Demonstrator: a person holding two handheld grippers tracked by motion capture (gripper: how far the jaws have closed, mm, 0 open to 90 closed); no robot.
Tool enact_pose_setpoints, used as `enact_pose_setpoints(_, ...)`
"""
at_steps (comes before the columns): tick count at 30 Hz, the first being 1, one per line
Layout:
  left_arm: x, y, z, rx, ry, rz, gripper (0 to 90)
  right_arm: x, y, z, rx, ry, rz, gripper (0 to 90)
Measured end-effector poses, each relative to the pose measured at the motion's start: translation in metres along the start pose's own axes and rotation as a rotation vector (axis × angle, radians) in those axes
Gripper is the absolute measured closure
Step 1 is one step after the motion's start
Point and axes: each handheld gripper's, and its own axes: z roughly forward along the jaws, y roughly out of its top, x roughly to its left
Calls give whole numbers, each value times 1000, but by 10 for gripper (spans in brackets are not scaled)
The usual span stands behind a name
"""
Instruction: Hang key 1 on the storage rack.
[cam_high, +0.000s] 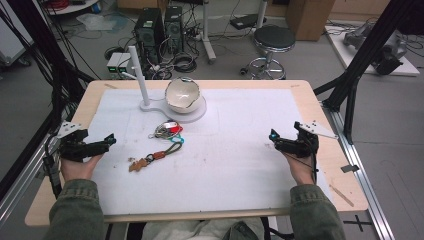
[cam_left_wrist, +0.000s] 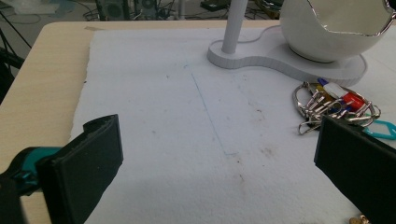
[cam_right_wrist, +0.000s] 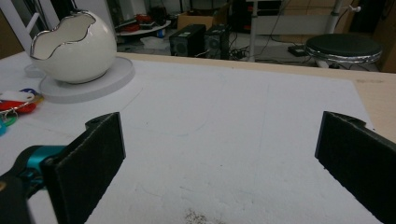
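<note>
A bunch of keys with red, white and teal tags (cam_high: 168, 130) (cam_left_wrist: 337, 108) lies on the white mat just in front of the stand. A second key on a brown and green strap (cam_high: 154, 156) lies nearer me. A white egg-shaped bowl (cam_high: 182, 94) (cam_left_wrist: 338, 25) (cam_right_wrist: 74, 44) sits on a white stand with a post (cam_high: 144, 80). My left gripper (cam_high: 102, 142) (cam_left_wrist: 219, 172) rests at the mat's left edge, open and holding nothing. At the right side of the mat my right gripper (cam_high: 280, 141) (cam_right_wrist: 224, 163) stands open, also with nothing between its fingers.
The white mat (cam_high: 235, 150) covers most of the wooden table (cam_high: 320, 115). A black stool (cam_high: 274, 40) and computer towers (cam_high: 157, 30) stand on the floor behind. Black frame struts (cam_high: 360, 55) rise at both sides of the table.
</note>
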Motion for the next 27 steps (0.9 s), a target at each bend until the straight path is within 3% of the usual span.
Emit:
enact_pose_setpoints(11, -4, 0, 1, 14, -18, 6, 17, 0, 0, 1, 6, 9, -4, 8)
enact_pose_setpoints(27, -13, 4, 3, 12, -96, -31, 17, 2, -1, 3, 21, 20, -21, 8)
